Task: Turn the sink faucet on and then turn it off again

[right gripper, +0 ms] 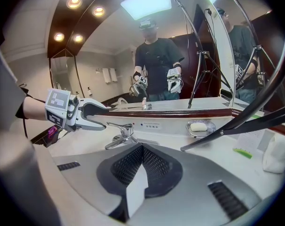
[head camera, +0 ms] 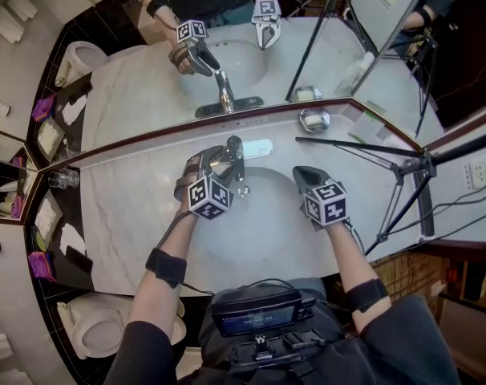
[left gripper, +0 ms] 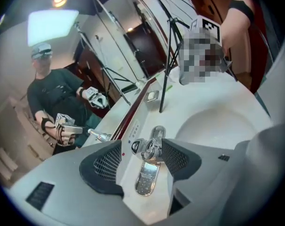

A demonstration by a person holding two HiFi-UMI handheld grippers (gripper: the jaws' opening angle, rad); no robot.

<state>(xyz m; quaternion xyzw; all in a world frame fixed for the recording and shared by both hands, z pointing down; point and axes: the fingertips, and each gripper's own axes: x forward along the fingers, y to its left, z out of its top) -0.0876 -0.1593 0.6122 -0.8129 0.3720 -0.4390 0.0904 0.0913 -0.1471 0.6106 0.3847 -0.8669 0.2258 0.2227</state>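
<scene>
Faucet (left gripper: 149, 147) between open jaws, no water showing

At the back of the sink (head camera: 263, 223) stands the faucet. Our left gripper (left gripper: 141, 160) has its jaws spread wide on either side of the lever, not closed on it. Our right gripper (right gripper: 141, 149), jaws pressed together on nothing, hangs over the sink's right side. We see no stream, so we cannot tell whether the on-and-off lies ahead or is finished. The sink looks empty; the soap dish (right gripper: 199, 126) holds a pale bar.
</scene>
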